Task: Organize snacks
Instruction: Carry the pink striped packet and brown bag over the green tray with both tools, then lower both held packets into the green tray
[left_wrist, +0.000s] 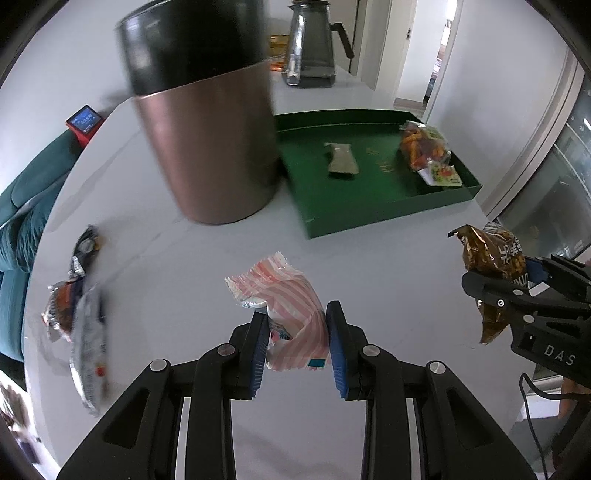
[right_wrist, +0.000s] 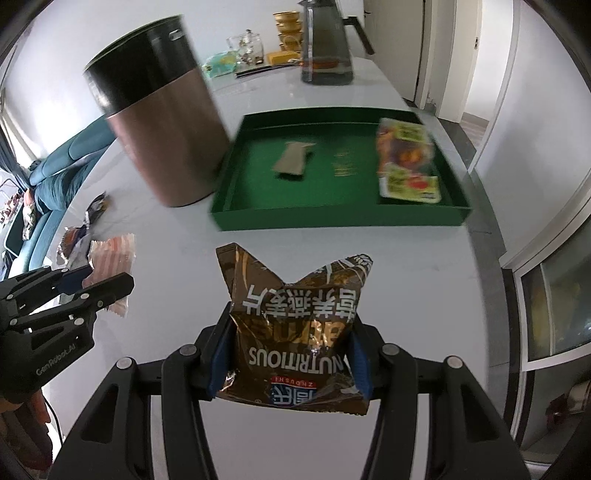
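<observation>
Pink-and-white striped plastic fills the gap of your left gripper (left_wrist: 297, 341): the jaws are clenched on a small striped snack packet (left_wrist: 284, 306), which sits squarely between the blue pads, its crinkled top sticking out beyond the fingertips and above the white table (left_wrist: 369, 266). Your right gripper (right_wrist: 290, 356) is grasping a brown foil snack bag (right_wrist: 295, 332) in the same way, the bag pinched low at both sides by the pads, with its puffed upper corners fanning out past the fingertips. In the left view that brown bag appears at the far right edge, well apart from the striped packet. Beyond both grippers lies a shallow green tray (right_wrist: 332, 221) on the table. It holds a flat tan packet (right_wrist: 291, 162) near its middle and a colourful bag of mixed snacks (right_wrist: 404, 162) at its right end. Just left of the tray stands a tall copper-coloured canister with a black lid (right_wrist: 162, 118). More loose wrappers (left_wrist: 79, 314) lie blurred on the table at the near left. A dark glass jug (right_wrist: 327, 44) stands at the table's far end.
</observation>
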